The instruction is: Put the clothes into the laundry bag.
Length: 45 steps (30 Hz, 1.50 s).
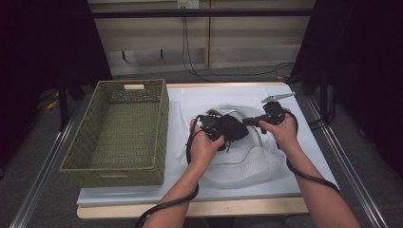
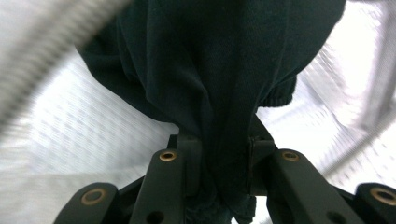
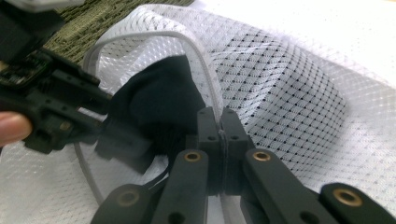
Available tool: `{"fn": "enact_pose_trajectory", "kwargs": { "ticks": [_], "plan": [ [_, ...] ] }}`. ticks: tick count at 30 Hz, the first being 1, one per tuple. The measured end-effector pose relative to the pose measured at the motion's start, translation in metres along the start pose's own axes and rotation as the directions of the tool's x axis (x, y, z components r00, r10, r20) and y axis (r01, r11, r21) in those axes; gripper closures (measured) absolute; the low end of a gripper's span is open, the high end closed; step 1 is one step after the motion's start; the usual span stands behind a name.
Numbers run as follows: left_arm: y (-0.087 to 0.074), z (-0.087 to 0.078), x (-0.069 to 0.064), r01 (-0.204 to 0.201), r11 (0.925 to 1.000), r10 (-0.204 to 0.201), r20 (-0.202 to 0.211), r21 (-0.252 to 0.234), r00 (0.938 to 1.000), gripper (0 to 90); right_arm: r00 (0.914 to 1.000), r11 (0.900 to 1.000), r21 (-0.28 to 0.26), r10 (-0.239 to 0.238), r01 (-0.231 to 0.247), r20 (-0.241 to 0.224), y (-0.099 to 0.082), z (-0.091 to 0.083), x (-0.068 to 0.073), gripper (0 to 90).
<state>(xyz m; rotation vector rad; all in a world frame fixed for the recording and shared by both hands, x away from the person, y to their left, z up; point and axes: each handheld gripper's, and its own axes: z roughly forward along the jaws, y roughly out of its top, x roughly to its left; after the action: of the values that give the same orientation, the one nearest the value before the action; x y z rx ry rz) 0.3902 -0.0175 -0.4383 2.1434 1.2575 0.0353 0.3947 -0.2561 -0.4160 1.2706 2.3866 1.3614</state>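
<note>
Dark knitted cloth [image 2: 210,84] is pinched between the clamped jaws of the left gripper [image 2: 217,158], half inside the white mesh laundry bag [image 3: 289,84] whose grey rim [image 3: 205,65] is nipped by the tightly closed right gripper [image 3: 223,140] just beside it.

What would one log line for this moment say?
left gripper: shut on dark garment | right gripper: shut on mesh bag rim | wicker basket: left

Black garment [image 1: 234,127]; white diamond-mesh bag [image 1: 247,164]; olive-green woven basket [image 1: 121,130]
</note>
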Motion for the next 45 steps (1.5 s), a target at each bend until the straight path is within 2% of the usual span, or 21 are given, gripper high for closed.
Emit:
{"fn": "enact_pose_trajectory", "kwargs": {
  "ticks": [4,6,7,9,11,12,14,16,19,23,24,26,27,28,29,32,36,39,42,44,45],
  "plan": [
    [0.000,0.001,0.004,0.007,0.9996,-0.008,-0.004,-0.028,1.0000,73.8,1.0000,1.0000,-0.002,-0.001,0.001,-0.001,0.001,0.000,0.002,90.0],
    [0.002,0.001,0.004,0.007,0.9989,-0.008,-0.025,-0.045,0.9997,73.8,1.0000,1.0000,-0.002,-0.004,0.004,-0.006,0.001,0.000,0.002,90.0],
    [0.003,0.001,0.003,0.021,0.9981,-0.022,-0.015,-0.057,0.9997,73.8,1.0000,1.0000,-0.003,-0.004,0.004,-0.005,0.001,0.000,0.002,90.0],
    [0.004,0.001,0.004,0.008,0.9982,-0.010,-0.028,-0.060,0.9996,73.7,1.0000,1.0000,-0.003,-0.003,0.003,-0.005,0.001,0.000,0.002,90.0],
    [0.005,0.005,0.004,0.032,0.9956,-0.034,-0.027,-0.088,0.9990,73.7,1.0000,1.0000,-0.007,-0.005,0.005,-0.004,0.001,0.000,0.002,90.0],
    [0.005,0.005,0.004,0.012,0.9968,-0.015,-0.033,-0.078,0.9993,73.6,1.0000,1.0000,-0.007,-0.005,0.005,-0.004,0.001,0.000,0.002,90.0],
    [0.005,0.010,0.003,0.024,0.9954,-0.028,-0.037,-0.093,0.9989,73.1,1.0000,1.0000,-0.006,-0.007,0.007,-0.005,0.001,0.000,0.002,90.0],
    [0.004,0.013,0.007,-0.006,0.9989,0.004,-0.040,-0.046,0.9992,71.4,1.0000,1.0000,-0.003,-0.007,0.007,-0.006,0.001,0.000,0.002,90.0],
    [0.000,0.018,0.011,-0.006,0.9997,0.005,-0.028,-0.023,0.9996,67.7,1.0000,1.0000,-0.002,-0.005,0.005,-0.006,0.000,0.001,0.002,90.0],
    [-0.002,0.017,0.012,-0.017,0.9998,0.017,-0.020,-0.010,0.9997,60.8,1.0000,1.0000,0.001,-0.006,0.006,-0.006,0.000,0.001,0.001,90.0],
    [-0.002,0.016,0.011,-0.031,0.9995,0.031,-0.025,-0.008,0.9992,57.8,1.0000,1.0000,0.000,-0.005,0.005,-0.005,0.000,0.001,0.001,90.0],
    [-0.002,0.014,0.012,-0.041,0.9991,0.040,-0.015,-0.014,0.9991,44.6,1.0000,1.0000,0.002,-0.005,0.005,-0.006,0.000,0.001,0.001,90.0],
    [-0.002,0.012,0.012,-0.048,0.9987,0.048,-0.024,-0.018,0.9986,38.8,1.0000,1.0000,0.000,-0.003,0.003,-0.004,0.000,0.001,0.001,90.0],
    [-0.003,0.011,0.012,-0.045,0.9988,0.045,-0.025,-0.020,0.9987,35.7,0.9999,1.0000,0.002,-0.007,0.007,-0.008,0.000,0.001,0.001,90.0],
    [-0.003,0.009,0.013,-0.062,0.9981,0.061,-0.021,-0.003,0.9979,34.7,0.9999,1.0000,0.005,-0.008,0.008,-0.012,-0.001,0.002,0.001,90.0],
    [-0.005,0.004,0.012,-0.076,0.9971,0.076,-0.028,0.005,0.9967,29.9,1.0000,1.0000,0.005,-0.006,0.006,-0.007,-0.001,0.003,0.001,90.0],
    [-0.008,0.000,0.011,-0.079,0.9967,0.079,-0.018,0.017,0.9967,24.5,0.9999,0.9999,0.006,-0.008,0.008,-0.009,-0.001,0.002,0.001,90.0],
    [-0.010,-0.004,0.011,-0.098,0.9940,0.098,-0.013,0.049,0.9951,24.9,0.9999,1.0000,0.005,-0.007,0.007,-0.009,-0.001,0.002,0.000,90.0],
    [-0.013,-0.005,0.009,-0.095,0.9921,0.096,-0.003,0.082,0.9954,28.1,1.0000,1.0000,0.007,-0.003,0.003,-0.006,-0.001,0.002,0.001,90.0],
    [-0.014,-0.006,0.009,-0.082,0.9910,0.084,-0.015,0.106,0.9963,35.4,1.0000,1.0000,0.008,-0.004,0.004,-0.008,-0.001,0.002,0.001,90.0],
    [-0.014,-0.007,0.009,-0.071,0.9919,0.072,-0.008,0.106,0.9974,40.0,1.0000,1.0000,0.008,-0.003,0.004,-0.009,-0.001,0.002,0.001,90.0]
  ]
}}
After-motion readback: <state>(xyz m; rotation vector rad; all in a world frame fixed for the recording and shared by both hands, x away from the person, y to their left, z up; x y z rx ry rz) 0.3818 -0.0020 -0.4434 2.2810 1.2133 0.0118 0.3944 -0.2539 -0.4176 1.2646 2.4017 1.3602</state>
